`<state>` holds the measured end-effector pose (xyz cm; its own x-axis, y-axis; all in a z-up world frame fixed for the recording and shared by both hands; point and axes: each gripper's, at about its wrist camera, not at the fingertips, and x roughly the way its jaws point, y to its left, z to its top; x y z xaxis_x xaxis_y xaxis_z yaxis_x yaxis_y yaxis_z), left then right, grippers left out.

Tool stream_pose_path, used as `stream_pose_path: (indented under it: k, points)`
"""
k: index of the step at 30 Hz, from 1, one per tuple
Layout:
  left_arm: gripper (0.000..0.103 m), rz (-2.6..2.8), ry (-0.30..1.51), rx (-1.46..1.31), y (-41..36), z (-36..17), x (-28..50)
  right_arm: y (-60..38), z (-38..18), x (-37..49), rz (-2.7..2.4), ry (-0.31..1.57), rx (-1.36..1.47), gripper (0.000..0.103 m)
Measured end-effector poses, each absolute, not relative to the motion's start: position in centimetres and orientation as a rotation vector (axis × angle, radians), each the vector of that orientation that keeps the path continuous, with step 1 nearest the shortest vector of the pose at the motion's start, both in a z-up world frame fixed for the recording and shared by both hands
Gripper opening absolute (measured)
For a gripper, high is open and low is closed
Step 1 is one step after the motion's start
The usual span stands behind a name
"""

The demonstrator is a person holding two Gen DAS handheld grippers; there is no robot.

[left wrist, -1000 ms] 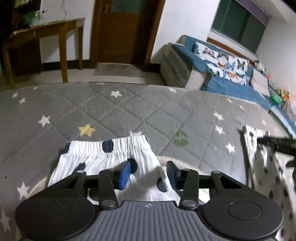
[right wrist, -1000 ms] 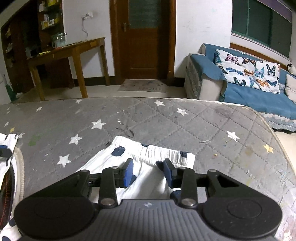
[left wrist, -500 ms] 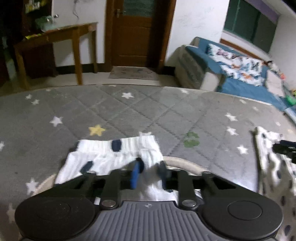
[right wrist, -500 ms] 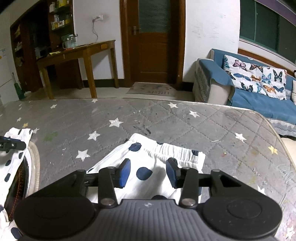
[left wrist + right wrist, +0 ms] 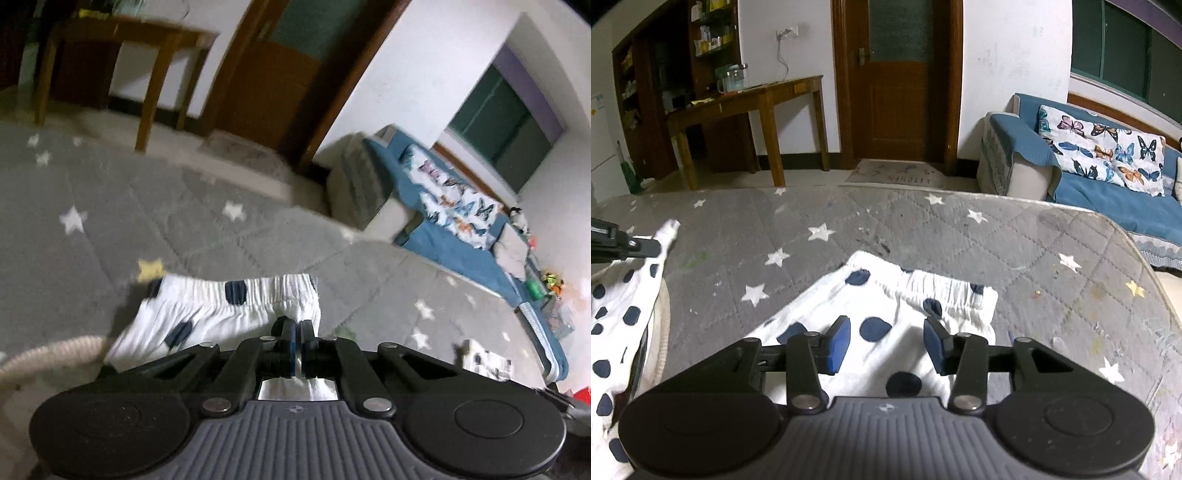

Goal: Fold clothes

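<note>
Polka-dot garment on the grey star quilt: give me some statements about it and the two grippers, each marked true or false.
1. The left gripper is shut on the white polka-dot garment. True.
2. The right gripper is clamped on the cloth. False: its jaws are opening, apart over the cloth.
3. The garment's dots are red. False: they are dark blue.
4. The garment lies on a grey star-patterned quilt. True.
5. A blue sofa stands beyond the quilt. True.

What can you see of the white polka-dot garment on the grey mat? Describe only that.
The white garment with navy dots looks like soft cotton, with gathered elastic cuffs. It lies spread on the grey star-patterned mat. The left tool is shut on one cuff, lifting it. The right tool is opening over the other, pads apart.
</note>
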<state>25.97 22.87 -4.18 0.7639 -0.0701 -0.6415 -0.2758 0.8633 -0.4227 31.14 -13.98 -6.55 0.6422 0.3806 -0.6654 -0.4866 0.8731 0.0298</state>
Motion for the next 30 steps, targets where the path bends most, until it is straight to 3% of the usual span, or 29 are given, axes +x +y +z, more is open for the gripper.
stream_pose_path:
  k: [3,6,7,19,30]
  points:
    - [0.007,0.114,0.699,-0.516,23.0,-4.1,25.8,-14.5,-6.4,30.6,0.5,0.726,-0.157,0.047]
    - [0.027,0.112,0.688,-0.482,22.8,-3.3,24.9,-15.0,-6.1,29.2,0.529,0.733,-0.159,0.049]
    - [0.029,0.113,0.681,-0.462,22.5,-2.8,24.3,-15.2,-5.9,28.5,0.547,0.736,-0.161,0.049]
    - [0.028,0.025,0.738,-0.204,16.5,-2.3,15.0,-16.6,-5.6,17.9,0.717,0.721,-0.243,0.051]
    - [0.029,0.128,0.745,0.012,15.5,-3.8,11.2,-20.2,-6.0,14.7,0.59,0.714,-0.291,0.051]
